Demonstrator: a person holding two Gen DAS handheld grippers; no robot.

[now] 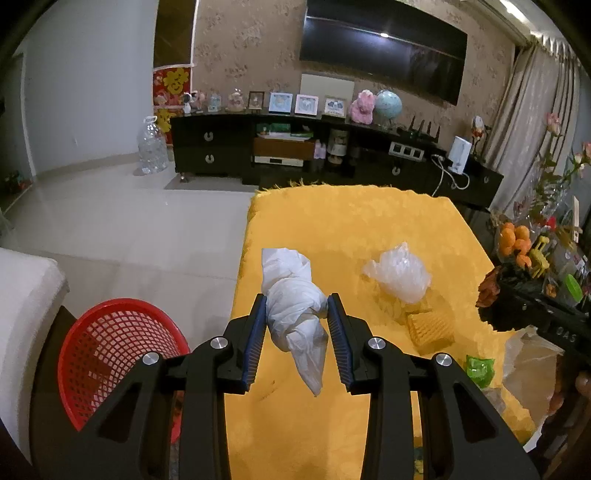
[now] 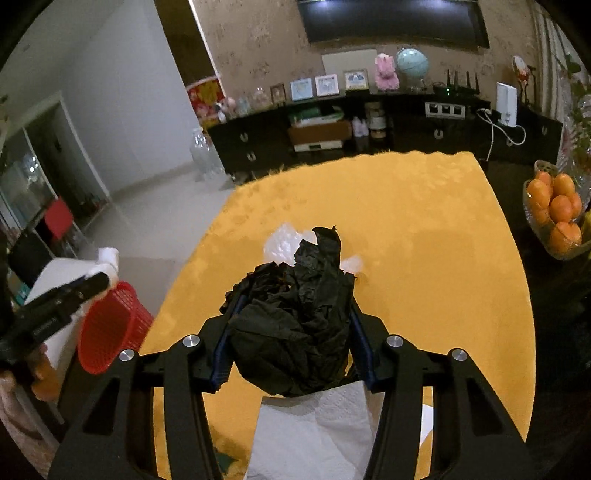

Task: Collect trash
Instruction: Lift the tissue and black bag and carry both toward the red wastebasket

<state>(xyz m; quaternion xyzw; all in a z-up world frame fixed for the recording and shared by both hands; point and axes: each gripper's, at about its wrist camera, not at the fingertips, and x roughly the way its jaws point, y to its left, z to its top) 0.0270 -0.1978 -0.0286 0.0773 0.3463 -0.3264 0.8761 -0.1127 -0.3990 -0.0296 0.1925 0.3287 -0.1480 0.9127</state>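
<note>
Red basket (image 1: 110,343): one, at nine o'clock
Plastic bags: white (image 1: 295,317), clear (image 1: 399,273), black (image 2: 295,325)
Yellow sponge (image 1: 430,326): one

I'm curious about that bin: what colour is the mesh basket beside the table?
Red; the mesh basket shows best in the left wrist view.

light: dim, warm indoor; TV (image 1: 384,35) glare | edges: fisheye-bent, dark corners

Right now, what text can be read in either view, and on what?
"OAS", only partly legible, on the dark shelf edge at right.
Yellow character on the red poster: too stylised to read.
White print on the left gripper: blurred, unreadable.
</note>
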